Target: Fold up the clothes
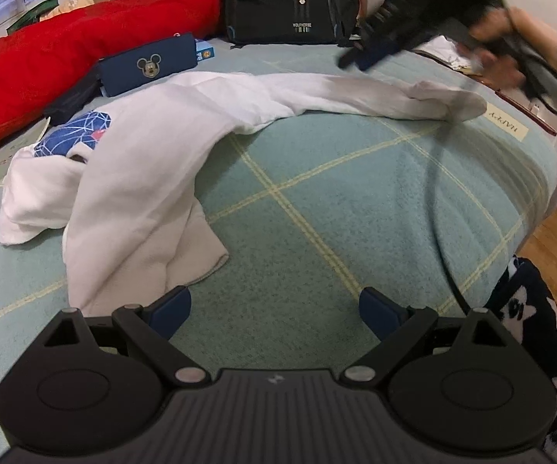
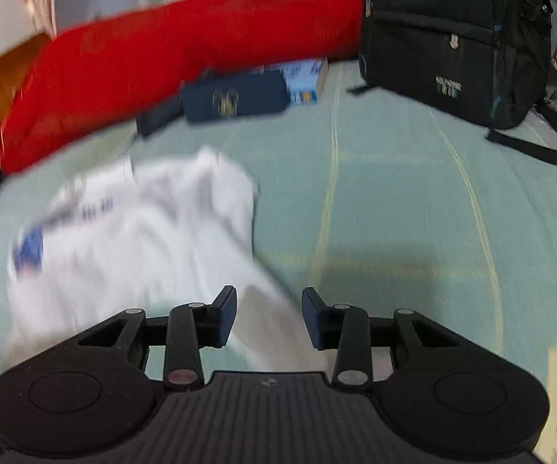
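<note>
STEP: grasp garment edge | white shirt (image 1: 151,162) crumpled, frame left-centre, on bed (image 1: 336,201) | L hand-held gripper (image 1: 274,309) open, empty | R hand-held gripper (image 2: 269,317) part-open, fabric between pads, no pinch | TIP: nip one layer at hem, pull flat.

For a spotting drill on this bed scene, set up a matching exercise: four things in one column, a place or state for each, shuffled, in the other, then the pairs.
Things
1. white T-shirt with blue print
2. black backpack
3. long red cushion
4. dark blue Mickey Mouse case

Places or states
A. upright at the bed's far end
B. lying flat just in front of the red cushion
C. crumpled and unfolded on the green checked blanket
D. stretched along the bed's far left edge

Pairs: 1-C, 2-A, 3-D, 4-B
</note>
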### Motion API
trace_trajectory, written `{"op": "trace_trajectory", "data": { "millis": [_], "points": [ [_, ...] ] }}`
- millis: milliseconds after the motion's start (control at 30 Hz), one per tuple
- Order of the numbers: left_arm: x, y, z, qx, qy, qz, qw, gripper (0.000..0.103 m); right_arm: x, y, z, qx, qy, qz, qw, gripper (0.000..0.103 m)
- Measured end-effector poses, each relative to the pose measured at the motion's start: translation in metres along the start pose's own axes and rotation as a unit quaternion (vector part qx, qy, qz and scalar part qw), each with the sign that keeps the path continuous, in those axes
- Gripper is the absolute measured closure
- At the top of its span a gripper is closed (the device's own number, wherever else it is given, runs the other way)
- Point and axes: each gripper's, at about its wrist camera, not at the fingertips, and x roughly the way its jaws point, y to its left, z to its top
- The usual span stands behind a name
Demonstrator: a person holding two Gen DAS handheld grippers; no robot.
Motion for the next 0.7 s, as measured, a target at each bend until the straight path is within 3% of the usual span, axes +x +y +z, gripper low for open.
{"op": "trace_trajectory", "data": {
  "millis": [133,300,367,433,467,700],
  "points": [
    [0.003,0.008,-0.002,-0.012,0.001,0.002,0.9999,0.009,0.04,0.004,0.032,0.01,0.002,0.023,1.0,0.062],
    [0.005,0.02,-0.005,-0.031,0.001,-0.017,0.9994,0.009,0.097,0.014,0.04,0.002,0.043,0.029,0.999,0.063],
    [0.006,0.022,-0.005,-0.029,-0.002,-0.024,0.9993,0.008,0.108,0.021,0.033,-0.02,0.051,0.017,0.998,0.065],
    [0.005,0.021,-0.004,-0.025,-0.007,-0.029,0.9993,0.008,0.108,0.033,0.029,-0.054,0.042,0.0,0.998,0.08],
    [0.005,0.021,-0.004,-0.023,-0.009,-0.031,0.9992,0.008,0.107,0.039,0.028,-0.071,0.038,-0.008,0.997,0.094],
    [-0.003,0.027,-0.003,-0.041,-0.033,-0.058,0.997,0.008,0.11,0.04,0.064,-0.093,0.003,-0.087,0.992,0.095]
  ]
}}
